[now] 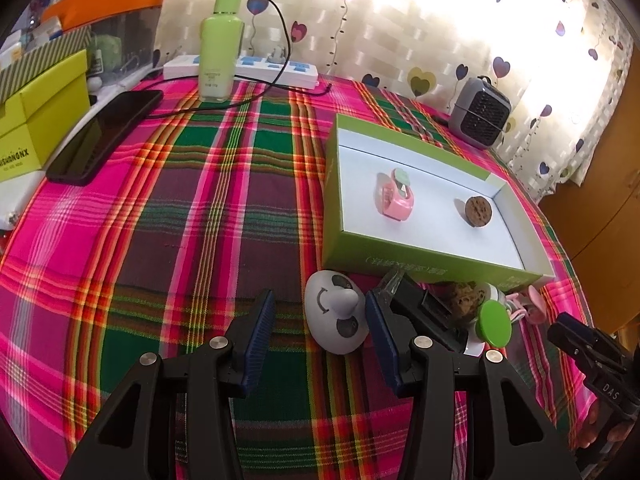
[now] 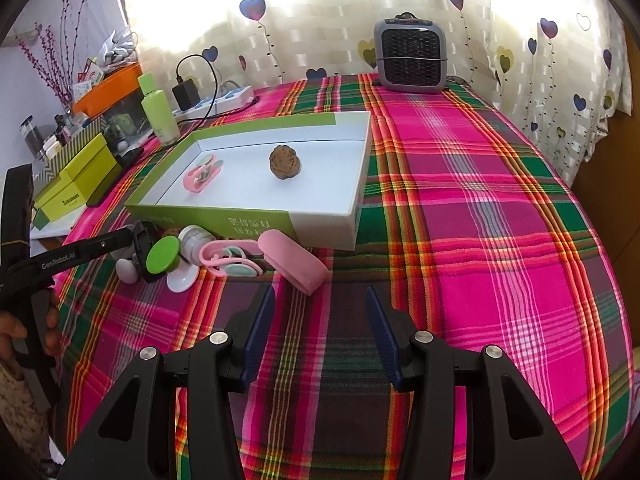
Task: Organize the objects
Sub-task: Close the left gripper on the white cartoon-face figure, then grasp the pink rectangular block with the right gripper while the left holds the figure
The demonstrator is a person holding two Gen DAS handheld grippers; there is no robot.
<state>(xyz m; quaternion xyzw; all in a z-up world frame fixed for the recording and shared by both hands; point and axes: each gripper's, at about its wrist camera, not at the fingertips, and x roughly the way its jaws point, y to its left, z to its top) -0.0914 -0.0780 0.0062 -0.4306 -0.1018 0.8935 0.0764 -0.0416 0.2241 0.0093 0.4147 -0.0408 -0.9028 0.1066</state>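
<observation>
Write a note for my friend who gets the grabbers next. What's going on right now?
Left gripper: open, empty, with the white egg toy on the cloth between its fingers.
Right gripper: open, empty, above bare cloth.
Done: pink clip and brown ball lie in the green box.
Left: egg toy, green-lidded jar, pink glasses and pink case, all on the cloth in front of the box.

Home: heart-print curtain, plaid tablecloth
</observation>
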